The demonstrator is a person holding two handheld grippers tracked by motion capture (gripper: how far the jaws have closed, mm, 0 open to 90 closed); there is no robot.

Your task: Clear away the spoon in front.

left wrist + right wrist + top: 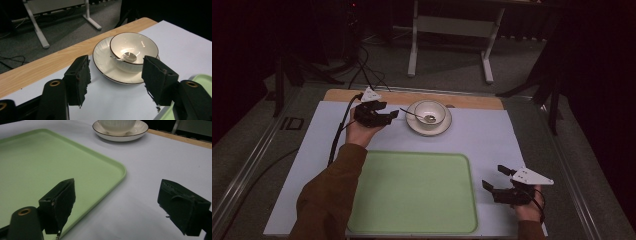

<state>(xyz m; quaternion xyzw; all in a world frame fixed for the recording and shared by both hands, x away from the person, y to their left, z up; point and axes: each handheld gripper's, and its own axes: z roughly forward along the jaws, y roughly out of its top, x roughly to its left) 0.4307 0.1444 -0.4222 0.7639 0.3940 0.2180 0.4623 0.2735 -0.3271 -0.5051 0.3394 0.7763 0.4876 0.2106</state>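
In the high view, a pale green rectangular plastic tray (414, 192) is lying at the lower centre on a light blue-grey table mat (482, 135). A white ceramic bowl (430, 112) is sitting on a white saucer with a dark rim (428, 125) in the upper centre, with a metal spoon (419, 116) resting in the bowl. The left gripper (393, 117) is hovering just left of the saucer, jaws apart. The right gripper (494, 177) is sitting at the lower right beside the tray, jaws apart too.

In the left gripper view, the bowl (133, 51), spoon (126, 57) and saucer (105, 62) are showing at centre, between the spread jaws and beyond them.

In the right gripper view, the tray (50, 167) is spreading across the left, the saucer (120, 133) is sitting at the top, and the jaws are standing wide apart.
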